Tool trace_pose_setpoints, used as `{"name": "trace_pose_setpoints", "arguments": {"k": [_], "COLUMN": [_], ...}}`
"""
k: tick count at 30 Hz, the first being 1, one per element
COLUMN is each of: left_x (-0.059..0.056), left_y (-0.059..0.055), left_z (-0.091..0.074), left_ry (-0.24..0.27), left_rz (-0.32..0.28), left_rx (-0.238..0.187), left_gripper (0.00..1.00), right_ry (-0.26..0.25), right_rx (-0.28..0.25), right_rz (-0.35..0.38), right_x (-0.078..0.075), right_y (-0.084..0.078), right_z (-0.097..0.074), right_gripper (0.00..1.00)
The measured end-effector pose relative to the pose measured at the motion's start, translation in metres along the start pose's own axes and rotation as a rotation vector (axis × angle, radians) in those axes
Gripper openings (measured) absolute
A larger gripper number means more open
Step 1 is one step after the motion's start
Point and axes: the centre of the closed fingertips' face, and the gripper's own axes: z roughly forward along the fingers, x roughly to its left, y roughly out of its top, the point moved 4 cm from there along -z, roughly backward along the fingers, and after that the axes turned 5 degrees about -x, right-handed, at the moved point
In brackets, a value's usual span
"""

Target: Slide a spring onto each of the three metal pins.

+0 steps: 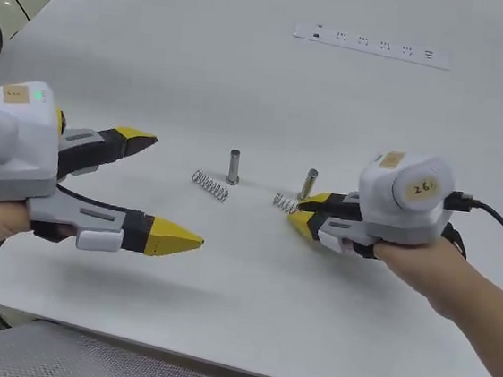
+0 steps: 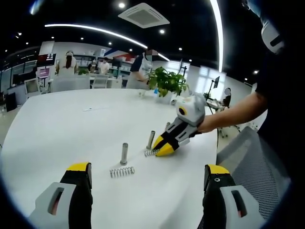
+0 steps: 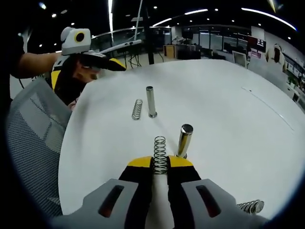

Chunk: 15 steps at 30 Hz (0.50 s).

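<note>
Two steel pins stand upright on the white table: one (image 1: pixel 233 166) (image 3: pixel 150 101) (image 2: pixel 124 153) in the middle, one (image 1: pixel 309 184) (image 3: pixel 184 139) (image 2: pixel 150 140) to its right. A loose spring (image 1: pixel 209 185) (image 3: pixel 137 109) (image 2: pixel 122 171) lies beside the middle pin. My right gripper (image 1: pixel 301 214) (image 3: pixel 160 164) (image 2: pixel 164 149) is shut on the end of a second spring (image 1: pixel 284 203) (image 3: pixel 160 151) (image 2: pixel 151 152), which lies low on the table just left of the right pin. My left gripper (image 1: pixel 166 189) (image 2: pixel 147 181) hovers open at the near left, holding nothing. A third spring (image 3: pixel 251 206) lies near the right gripper.
A white power strip (image 1: pixel 371 44) lies at the far side of the table (image 1: pixel 248 305). A grey mesh chair (image 1: pixel 45 356) sits at the near edge. A black cable (image 1: pixel 500 224) trails from the right gripper. People and plants stand far behind.
</note>
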Motion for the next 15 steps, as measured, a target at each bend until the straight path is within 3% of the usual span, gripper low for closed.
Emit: {"name": "trace_pose_setpoints", "arguments": {"k": [8,15], "left_x": [-0.004,-0.008], "left_y": [0.0,0.002], "left_z": [0.002,0.002], "left_ry": [-0.01,-0.017], "left_rz": [0.003,0.017], "left_rx": [0.006,0.014], "left_gripper": [0.95,0.94], "right_ry": [0.021,0.061], "right_rx": [0.01,0.023], "right_rz": [-0.027,-0.089], "right_x": [0.004,0.013], "right_y": [0.002,0.005], "right_z": [-0.002,-0.016], "right_gripper": [0.08,0.08]}}
